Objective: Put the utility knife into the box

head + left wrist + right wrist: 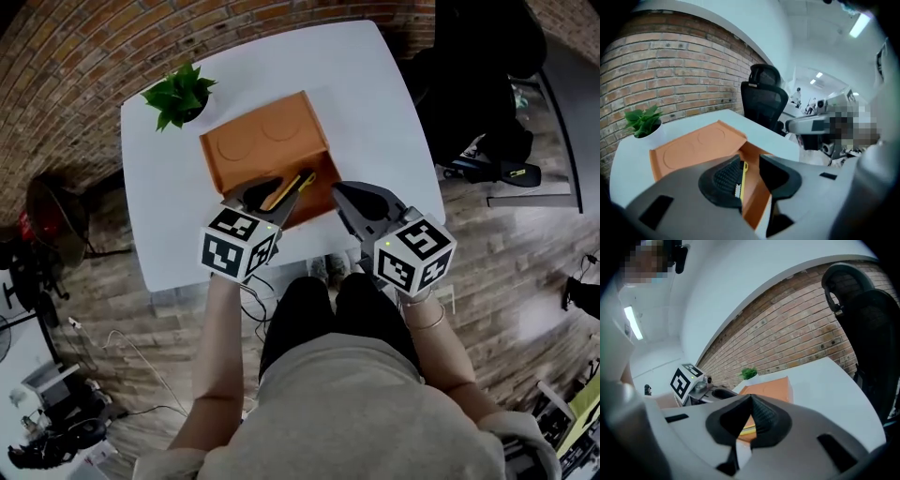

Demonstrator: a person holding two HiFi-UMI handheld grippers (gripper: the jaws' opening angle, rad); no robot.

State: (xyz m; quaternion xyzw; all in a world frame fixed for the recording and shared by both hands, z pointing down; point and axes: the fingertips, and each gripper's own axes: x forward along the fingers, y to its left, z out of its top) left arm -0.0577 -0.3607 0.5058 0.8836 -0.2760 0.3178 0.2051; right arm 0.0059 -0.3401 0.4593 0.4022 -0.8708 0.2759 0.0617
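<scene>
An orange box (267,139) stands on the white table (375,103), its lid folded flat toward the far side. The yellow and black utility knife (278,196) lies in the box's open near part. My left gripper (287,184) hangs over that opening, jaws open on either side of the knife. In the left gripper view the knife (743,176) runs along the left pad, and the box's orange inside shows between it and the right pad. My right gripper (339,190) sits just right of the box, shut and empty, its tips touching in the right gripper view (751,398).
A small potted plant (180,94) stands at the table's far left corner. A black office chair (478,75) is beyond the table's right side. The near table edge lies just under both grippers, above my legs. The brick floor surrounds the table.
</scene>
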